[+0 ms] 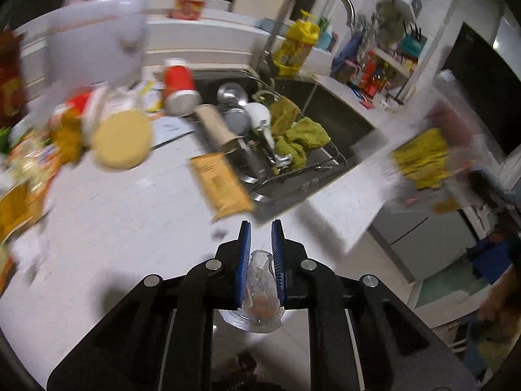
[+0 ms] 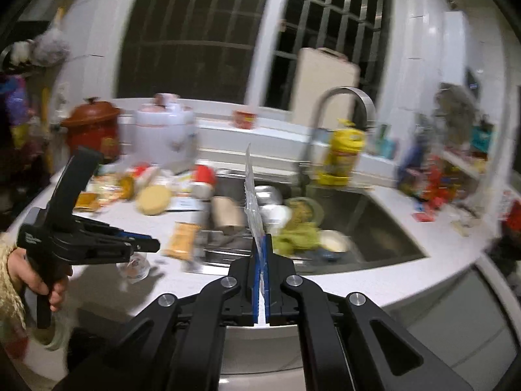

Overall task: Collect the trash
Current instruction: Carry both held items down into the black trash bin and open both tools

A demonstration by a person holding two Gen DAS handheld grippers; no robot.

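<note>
My left gripper [image 1: 261, 228] is shut on a crumpled clear plastic cup [image 1: 259, 288], held above the white counter [image 1: 130, 228] near its front edge. It also shows in the right wrist view [image 2: 143, 246], with the cup [image 2: 135, 267] hanging under it. My right gripper [image 2: 260, 244] is shut on a thin clear plastic sheet [image 2: 252, 195] that stands up edge-on from its jaws. An orange wrapper [image 1: 221, 184] lies on the counter by the sink, with a cardboard tube [image 1: 215, 127] and a red can [image 1: 179, 88] behind it.
A sink [image 1: 325, 117] holds a rack with bowls and a green cloth [image 1: 299, 137]. A white cooker [image 1: 94, 42], food packets [image 1: 29, 169] and a round yellow lid [image 1: 122, 141] crowd the left counter. A yellow bottle [image 1: 296, 45] stands by the tap.
</note>
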